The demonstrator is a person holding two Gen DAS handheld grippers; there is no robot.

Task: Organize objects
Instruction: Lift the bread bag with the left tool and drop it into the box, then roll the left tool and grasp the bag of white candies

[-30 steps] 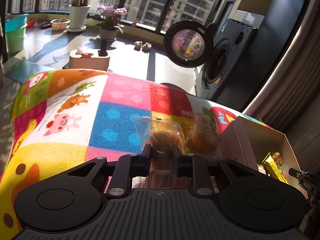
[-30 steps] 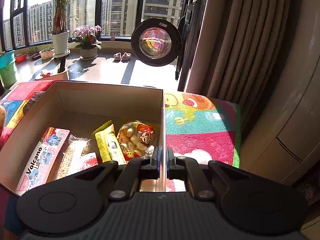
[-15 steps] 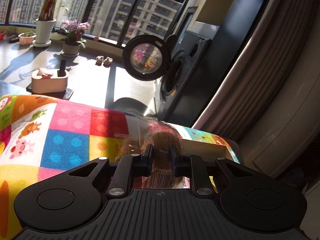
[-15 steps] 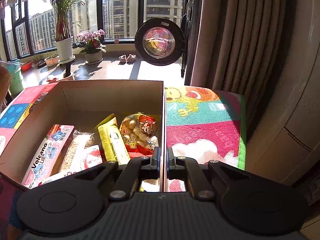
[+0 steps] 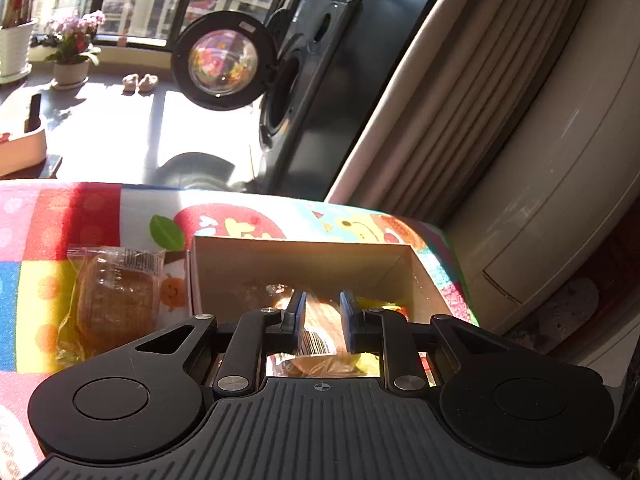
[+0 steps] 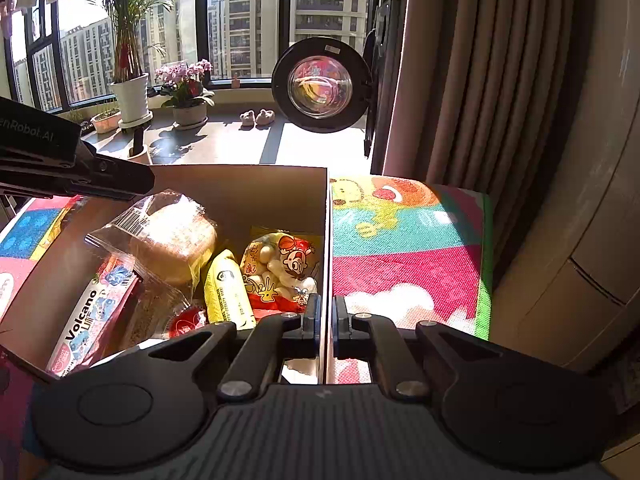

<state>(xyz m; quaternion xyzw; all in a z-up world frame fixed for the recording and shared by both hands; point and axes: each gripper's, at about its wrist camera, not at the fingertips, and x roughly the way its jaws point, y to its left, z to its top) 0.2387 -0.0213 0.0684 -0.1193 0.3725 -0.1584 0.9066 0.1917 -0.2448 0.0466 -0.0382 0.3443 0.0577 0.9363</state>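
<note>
Left tongs [image 5: 322,322] grip bread packet [image 6: 172,240], barcode end up-left.

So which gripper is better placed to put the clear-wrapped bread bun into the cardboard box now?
Left. The left gripper is shut on the clear-wrapped bread bun, over the open cardboard box. The right gripper clamps the box's side wall.

Two wrist fisheyes, both close over the cardboard box [image 5: 300,276]
Left looks along its tongs [image 5: 322,322] from the box's near-left; right sits at the right wall [image 6: 325,248], facing the window; both share the box interior and washer door [image 6: 322,85]
</note>
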